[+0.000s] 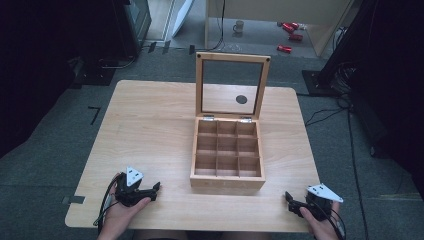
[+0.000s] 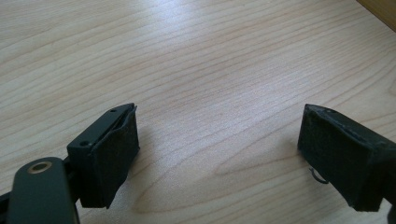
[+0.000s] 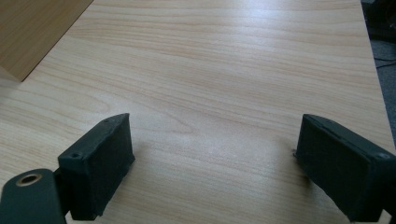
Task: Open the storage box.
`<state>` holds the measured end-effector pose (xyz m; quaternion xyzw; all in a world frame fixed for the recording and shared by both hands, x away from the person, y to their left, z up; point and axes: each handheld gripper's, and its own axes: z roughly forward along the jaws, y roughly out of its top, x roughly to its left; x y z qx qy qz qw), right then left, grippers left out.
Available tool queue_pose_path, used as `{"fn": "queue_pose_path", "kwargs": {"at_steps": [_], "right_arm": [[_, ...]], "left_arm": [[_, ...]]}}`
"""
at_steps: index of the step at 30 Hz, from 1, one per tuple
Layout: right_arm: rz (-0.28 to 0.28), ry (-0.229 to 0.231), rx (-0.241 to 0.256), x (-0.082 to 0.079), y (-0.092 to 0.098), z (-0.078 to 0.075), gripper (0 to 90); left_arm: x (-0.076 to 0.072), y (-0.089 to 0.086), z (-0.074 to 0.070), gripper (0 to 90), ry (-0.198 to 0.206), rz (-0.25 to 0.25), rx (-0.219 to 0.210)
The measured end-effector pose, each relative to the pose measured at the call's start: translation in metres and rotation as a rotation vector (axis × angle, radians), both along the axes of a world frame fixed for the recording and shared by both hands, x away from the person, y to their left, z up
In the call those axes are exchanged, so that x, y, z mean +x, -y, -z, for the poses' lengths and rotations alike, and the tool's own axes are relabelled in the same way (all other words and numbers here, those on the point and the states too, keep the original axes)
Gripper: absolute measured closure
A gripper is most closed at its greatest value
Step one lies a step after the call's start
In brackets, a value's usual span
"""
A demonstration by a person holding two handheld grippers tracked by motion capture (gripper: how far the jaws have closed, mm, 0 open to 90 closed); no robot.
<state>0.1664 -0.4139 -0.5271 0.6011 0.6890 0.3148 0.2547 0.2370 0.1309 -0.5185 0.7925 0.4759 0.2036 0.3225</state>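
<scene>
A wooden box [image 1: 227,155] with its lid raised sits mid-table [image 1: 150,130]. The left gripper [image 1: 156,189] and right gripper [image 1: 289,198] rest near the front corners, jaws wide, holding nothing.

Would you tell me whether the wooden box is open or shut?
Open: the wooden box has its glass-paned lid standing upright, exposing nine empty compartments.

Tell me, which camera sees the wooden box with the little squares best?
The high view: the whole wooden box shows, lid up, nine compartments visible. The left gripper view catches a corner at top right; the right gripper view, one side at top left.
</scene>
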Motion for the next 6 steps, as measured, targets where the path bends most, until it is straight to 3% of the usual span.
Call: {"fn": "queue_pose_path", "kwargs": {"at_steps": [6], "right_arm": [[-0.006,-0.004,0.002,0.0003,-0.0003,-0.0001,9.7]], "left_arm": [[0.0003,0.0,0.0,13.0,-0.001,-0.003,0.0]]}}
